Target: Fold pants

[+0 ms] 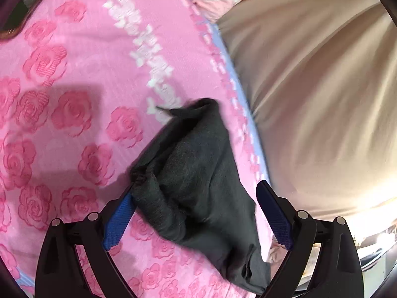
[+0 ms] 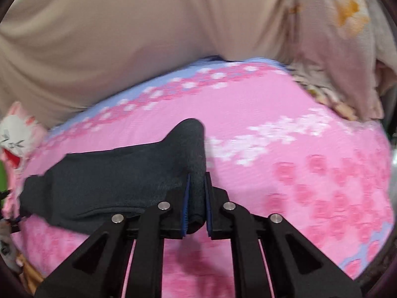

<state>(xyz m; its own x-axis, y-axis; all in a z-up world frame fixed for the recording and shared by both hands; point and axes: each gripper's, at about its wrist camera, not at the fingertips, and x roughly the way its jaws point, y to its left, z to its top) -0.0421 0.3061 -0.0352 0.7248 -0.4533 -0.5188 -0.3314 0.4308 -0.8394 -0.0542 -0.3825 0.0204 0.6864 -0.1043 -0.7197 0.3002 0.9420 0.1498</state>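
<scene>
Dark grey pants (image 2: 119, 181) lie bunched on the pink rose-patterned bedspread (image 2: 297, 149). Nearest, the right gripper (image 2: 197, 203) has its blue-padded jaws pinched together on a rolled fold of the fabric. The left gripper (image 1: 196, 213) stands spread wide, the pants (image 1: 193, 168) lying between its fingers with the left pad (image 1: 119, 219) against the cloth's edge and the other clear. Beyond the bedspread's blue border, beige cloth (image 2: 124, 29) fills the background.
</scene>
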